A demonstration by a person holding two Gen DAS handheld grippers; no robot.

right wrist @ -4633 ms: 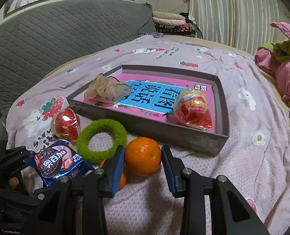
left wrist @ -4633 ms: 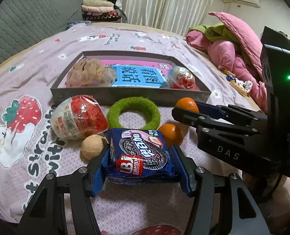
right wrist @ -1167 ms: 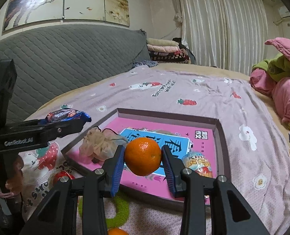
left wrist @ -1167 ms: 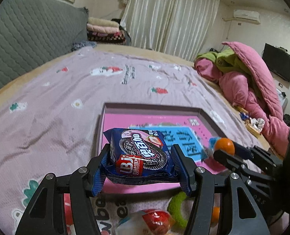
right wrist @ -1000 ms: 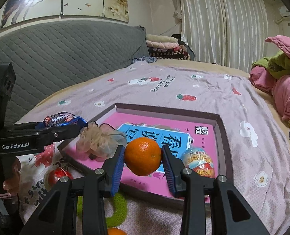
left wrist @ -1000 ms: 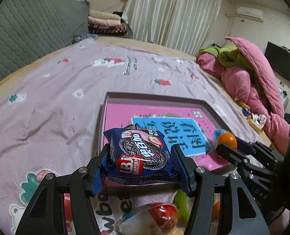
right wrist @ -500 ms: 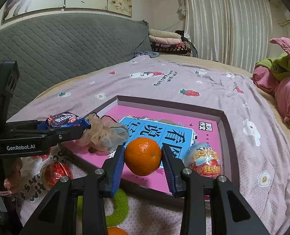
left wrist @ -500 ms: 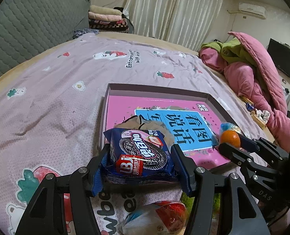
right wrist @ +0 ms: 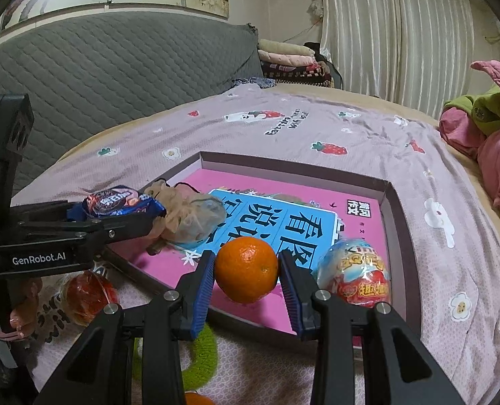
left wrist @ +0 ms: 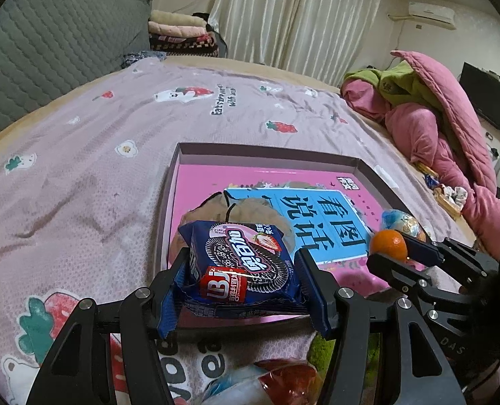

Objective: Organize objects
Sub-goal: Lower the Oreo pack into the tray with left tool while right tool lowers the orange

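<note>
My left gripper [left wrist: 241,280] is shut on a blue cookie packet [left wrist: 240,266] and holds it above the near left corner of the shallow pink tray [left wrist: 267,155]. My right gripper [right wrist: 246,276] is shut on an orange [right wrist: 246,269] and holds it above the tray's near edge [right wrist: 388,216]. The tray holds a beige mesh pouch [right wrist: 189,217] and a wrapped toy egg [right wrist: 354,275]. The packet [right wrist: 118,202] also shows in the right wrist view, the orange [left wrist: 388,244] in the left wrist view.
On the bedspread in front of the tray lie a green ring [right wrist: 199,361], a red wrapped egg [right wrist: 88,295] and a second orange [right wrist: 196,399]. A grey headboard [right wrist: 115,67] stands to the left, pink bedding [left wrist: 435,125] to the right.
Both grippers have moved down and forward over the tray with their loads, after lifting them from the bedspread. The tray looks nearer and larger now.
</note>
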